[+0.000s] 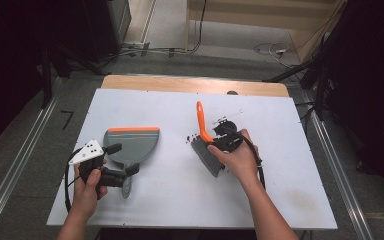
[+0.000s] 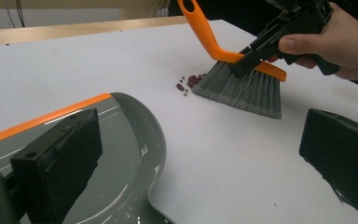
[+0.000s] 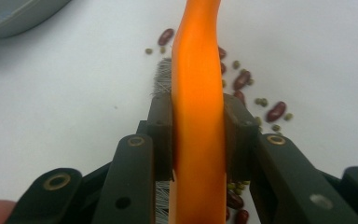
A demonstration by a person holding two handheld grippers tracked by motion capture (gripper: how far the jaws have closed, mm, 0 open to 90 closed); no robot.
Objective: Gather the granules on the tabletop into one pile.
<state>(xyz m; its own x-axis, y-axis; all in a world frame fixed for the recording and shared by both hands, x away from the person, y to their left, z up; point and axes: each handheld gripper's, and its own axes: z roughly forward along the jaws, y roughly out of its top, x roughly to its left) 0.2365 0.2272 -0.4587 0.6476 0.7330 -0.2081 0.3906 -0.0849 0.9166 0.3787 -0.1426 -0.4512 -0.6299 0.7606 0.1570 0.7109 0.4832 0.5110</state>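
Right gripper (image 3: pixel 198 135) has its jaws clamped tight on the orange brush handle (image 3: pixel 198 70), with red and green beans (image 3: pixel 261 107) scattered on the white table (image 3: pixel 74 93) underneath.

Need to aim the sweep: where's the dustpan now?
In the high view, the dustpan lies on the table's left half, by the left gripper, apart from the brush to its right.

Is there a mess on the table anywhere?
Yes. Small red and green beans lie spilled loose on the white table, right by the brush bristles. The right gripper clamps the brush's orange handle; the dustpan sits apart, with no beans visible in it.
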